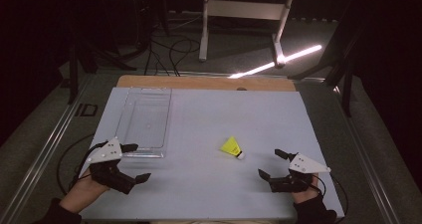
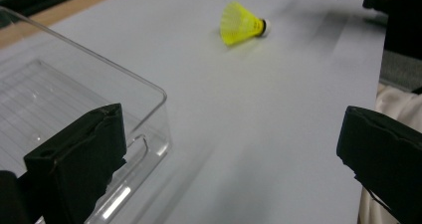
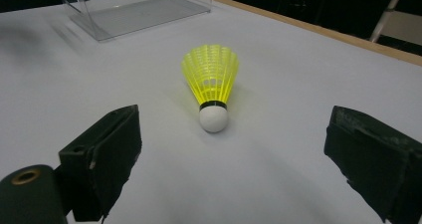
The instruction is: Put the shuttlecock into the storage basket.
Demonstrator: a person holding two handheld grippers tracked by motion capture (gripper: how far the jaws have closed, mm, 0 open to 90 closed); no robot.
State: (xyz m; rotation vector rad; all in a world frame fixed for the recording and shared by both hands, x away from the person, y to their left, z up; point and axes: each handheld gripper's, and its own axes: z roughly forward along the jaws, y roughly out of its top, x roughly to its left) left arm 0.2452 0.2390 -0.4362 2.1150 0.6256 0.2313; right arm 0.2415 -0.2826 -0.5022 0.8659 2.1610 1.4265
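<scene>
Two grippers sit at the near edge of the table [image 1: 209, 194], each held in a hand. We note the left gripper [image 1: 133, 163] with jaws spread wide and empty, just at the near end of the clear plastic tray [image 1: 144, 117]. We note the right gripper [image 1: 271, 164] likewise wide open, gripping nothing. Near it, beyond its jaws, the yellow shuttlecock [image 1: 233, 147] lies on its side on the table, white cork toward the right gripper, well apart from the tray.

Dim, dark surroundings; the lit table [image 1: 209, 119] is bright, with motion blur near the edges.
</scene>
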